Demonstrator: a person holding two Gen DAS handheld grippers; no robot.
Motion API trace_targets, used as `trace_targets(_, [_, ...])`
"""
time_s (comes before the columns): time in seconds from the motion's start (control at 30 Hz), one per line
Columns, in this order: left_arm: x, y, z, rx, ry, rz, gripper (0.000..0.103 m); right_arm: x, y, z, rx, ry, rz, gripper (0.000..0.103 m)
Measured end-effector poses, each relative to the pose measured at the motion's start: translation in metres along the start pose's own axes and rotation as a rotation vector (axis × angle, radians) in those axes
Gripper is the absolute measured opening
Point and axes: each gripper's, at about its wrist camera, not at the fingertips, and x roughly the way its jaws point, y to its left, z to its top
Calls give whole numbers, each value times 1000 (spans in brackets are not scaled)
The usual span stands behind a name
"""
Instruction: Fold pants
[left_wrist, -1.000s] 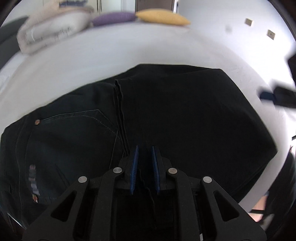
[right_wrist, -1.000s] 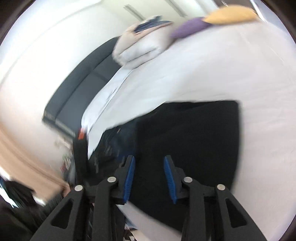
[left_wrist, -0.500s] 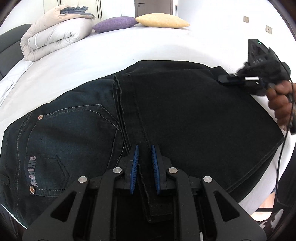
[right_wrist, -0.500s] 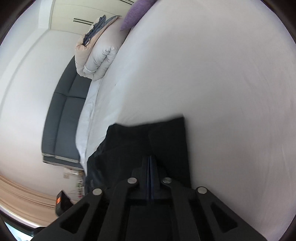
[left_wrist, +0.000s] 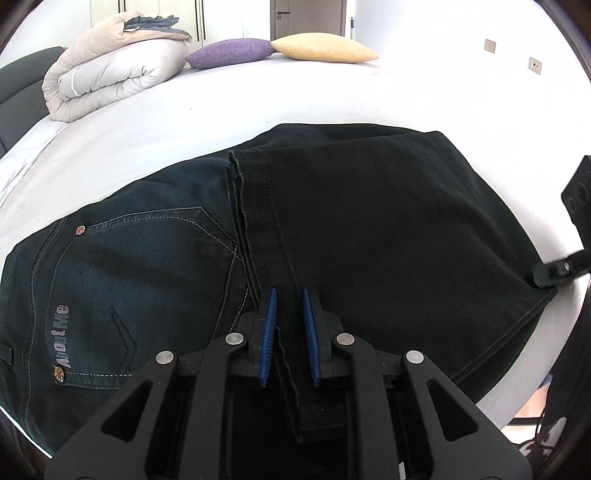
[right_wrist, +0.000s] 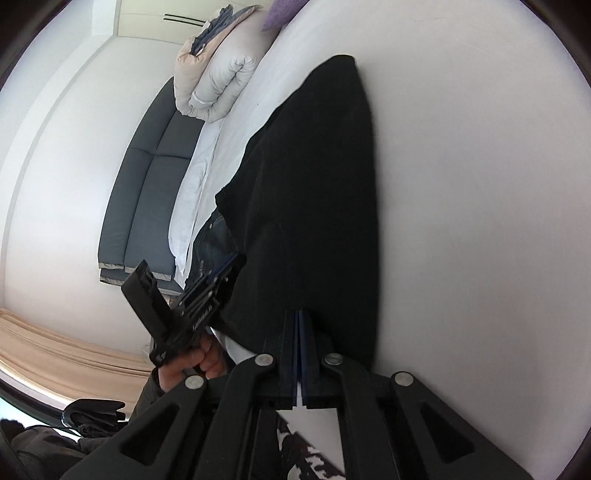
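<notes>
Dark jeans (left_wrist: 369, 229) lie on a white bed (left_wrist: 258, 99), the legs folded over the seat part with its back pocket (left_wrist: 122, 280) at left. My left gripper (left_wrist: 289, 295) sits low over the near hem edge, its blue pads slightly apart with a strip of hem between them. My right gripper (right_wrist: 299, 314) is shut on the fold edge of the jeans (right_wrist: 317, 192) at their near corner. In the left wrist view the right gripper's body (left_wrist: 565, 266) shows at the fold's right corner. In the right wrist view the left gripper (right_wrist: 207, 291) shows held by a hand.
A rolled duvet (left_wrist: 110, 81) lies at the back left of the bed, with a purple pillow (left_wrist: 229, 55) and a yellow pillow (left_wrist: 325, 48) behind. A dark sofa (right_wrist: 147, 199) stands beside the bed. The near bed edge runs just under the jeans.
My right gripper came to the fold's near right corner and shut on it. My left gripper's pads have parted slightly over the hem.
</notes>
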Motion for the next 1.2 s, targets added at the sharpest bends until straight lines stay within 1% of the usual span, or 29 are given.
trace_targets(0.03, [-1,0,0,0,-2,1,15,-1,1,-3,-2,-1,-8,0])
trace_targets(0.17, [-3,1,-3,-6,-13,3,15,6,12,-7,-66,-8,-89,0])
trace_targets(0.27, [-5,2,-6,-16,-23,4,15,10,4,-7,-54,-31,-58,0])
trace_targets(0.33, [-7,5,-7,-43,-30,-6,15,9,0,-9,-62,-43,-48,0])
trace_targets(0.43, [-15,14,-10,-112,-48,-44,15,9,3,-12,-81,-61,-69,0])
trace_targets(0.6, [-46,37,-31,-282,-73,-119,16,9,3,-14,-83,-74,-76,0])
trace_targets(0.63, [-52,40,-35,-295,-76,-116,16,10,3,-14,-83,-76,-79,0])
trace_targets(0.7, [-67,46,-46,-325,-71,-71,17,9,4,-15,-83,-81,-84,0])
trace_targets(0.73, [-72,50,-49,-343,-68,-58,22,9,4,-15,-84,-84,-86,0])
trace_targets(0.77, [-81,56,-54,-378,-74,-54,30,9,4,-16,-85,-88,-89,0])
trace_targets(0.8, [-93,65,-62,-434,-92,-55,40,9,5,-16,-85,-90,-90,0])
trace_targets(0.83, [-103,73,-67,-472,-113,-47,73,9,5,-17,-86,-94,-91,0])
trace_targets(0.87, [-116,81,-73,-508,-149,-23,95,9,5,-17,-86,-97,-92,0])
trace_targets(0.9, [-127,88,-79,-535,-177,3,97,9,5,-17,-87,-98,-94,0])
trace_targets(0.97, [-145,105,-89,-593,-213,28,97,9,5,-17,-88,-101,-99,0])
trace_targets(1.0, [-152,118,-95,-629,-212,37,97,9,6,-17,-88,-102,-101,0])
trace_targets(1.03, [-155,126,-99,-651,-198,62,97,9,6,-17,-87,-103,-102,0])
trace_targets(1.07, [-156,131,-101,-657,-174,115,97,9,6,-18,-85,-105,-103,0])
trace_targets(1.1, [-157,137,-103,-653,-131,219,97,8,6,-18,-85,-106,-103,0])
trace_targets(1.13, [-160,140,-105,-649,-112,292,97,8,6,-18,-86,-108,-104,0])
trace_targets(1.2, [-167,144,-106,-646,-119,328,97,8,7,-18,-85,-111,-108,0])
